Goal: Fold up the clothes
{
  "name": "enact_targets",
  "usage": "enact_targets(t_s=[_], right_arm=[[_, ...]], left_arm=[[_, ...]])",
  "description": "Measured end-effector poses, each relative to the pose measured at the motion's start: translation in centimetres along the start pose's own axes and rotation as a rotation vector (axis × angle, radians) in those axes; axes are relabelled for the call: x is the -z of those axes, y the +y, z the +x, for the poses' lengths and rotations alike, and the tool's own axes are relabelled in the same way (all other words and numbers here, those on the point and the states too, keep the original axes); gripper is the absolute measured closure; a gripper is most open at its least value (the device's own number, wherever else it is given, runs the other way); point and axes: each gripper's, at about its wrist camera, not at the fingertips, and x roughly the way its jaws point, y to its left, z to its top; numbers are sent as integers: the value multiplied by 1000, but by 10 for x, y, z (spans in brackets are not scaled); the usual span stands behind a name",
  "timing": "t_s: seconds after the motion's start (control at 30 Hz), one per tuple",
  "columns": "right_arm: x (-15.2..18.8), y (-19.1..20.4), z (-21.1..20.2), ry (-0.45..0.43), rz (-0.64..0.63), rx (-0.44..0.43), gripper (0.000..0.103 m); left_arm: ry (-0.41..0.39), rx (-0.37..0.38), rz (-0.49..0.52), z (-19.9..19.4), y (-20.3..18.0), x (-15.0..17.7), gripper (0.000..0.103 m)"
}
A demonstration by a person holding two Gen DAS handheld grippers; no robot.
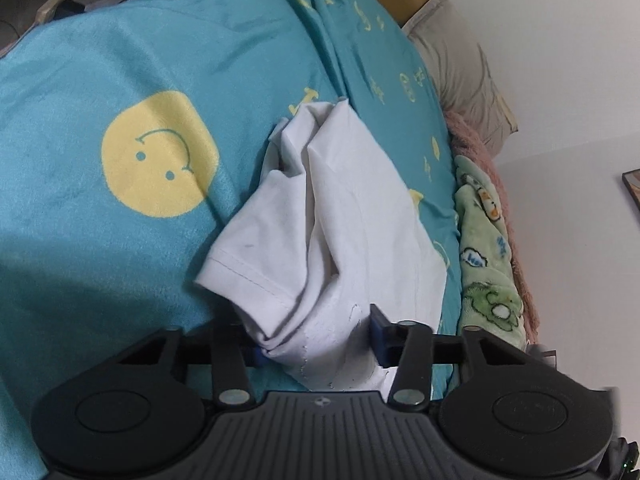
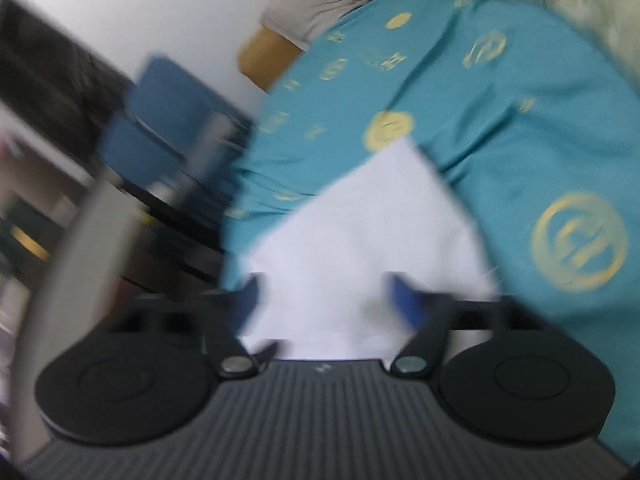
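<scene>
While the left gripper (image 1: 316,332) has its jaws apart with bunched cloth between them, the white T-shirt (image 1: 340,216) runs lengthwise toward 12 o'clock across the teal bedspread (image 1: 100,60). Right gripper (image 2: 324,300), blurred, likewise straddles white fabric with its jaws spread; neither gripper is clearly nearer.
</scene>
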Motion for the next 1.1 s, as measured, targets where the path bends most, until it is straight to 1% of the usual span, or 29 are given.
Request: enact_targets(t_s=[0.07, 0.1, 0.13, 0.17, 0.3, 0.33, 0.47, 0.5, 0.53, 0.6, 0.7, 0.73, 0.77, 0.83, 0.9, 0.97, 1.03, 1.1], right_arm=[[9, -7, 7, 61, 135, -93, 11], [14, -11, 15, 100, 184, -124, 11], [20, -15, 22, 138, 233, -154, 11], [25, -19, 29, 174, 275, -180, 11], [38, -24, 52, 225, 314, -181, 11], [40, -27, 57, 240, 346, -196, 11], [51, -38, 60, 280, 448, -224, 11], [54, -40, 60, 289, 465, -227, 11], [54, -38, 62, 295, 457, -223, 11], [54, -39, 65, 291, 451, -213, 11], [49, -46, 65, 238, 437, -160, 12], [47, -47, 65, 216, 422, -138, 15], [46, -52, 65, 200, 431, -120, 20], [46, -62, 63, 167, 447, -82, 28], [43, -72, 57, 117, 459, -45, 31], [41, -79, 50, 77, 501, -42, 32], [39, -82, 42, 28, 519, -17, 34], [38, -86, 34, -22, 536, 7, 42]], left_arm=[[-16, 17, -5, -5, -1, 0, 69], [-26, 30, -8, -7, -2, 0, 74], [-35, 42, -10, -10, -3, 0, 77], [-39, 46, -11, -11, -3, 1, 78], [-54, 60, -15, -16, -3, 2, 81], [-58, 63, -16, -17, -3, 3, 82], [-73, 77, -19, -22, -2, 4, 83], [-77, 81, -20, -23, -2, 5, 83], [-79, 84, -20, -23, -3, 4, 83], [-82, 88, -22, -22, -3, 4, 83], [-83, 92, -33, -22, -2, 5, 83], [-86, 92, -35, -22, -2, 5, 83], [-88, 93, -38, -23, -1, 5, 83], [-93, 100, -48, -23, 0, 5, 83], [-93, 109, -61, -24, 1, 4, 84], [-96, 112, -64, -24, 2, 3, 84], [-103, 119, -65, -26, 2, 3, 84], [-109, 130, -70, -27, 2, 1, 84]])
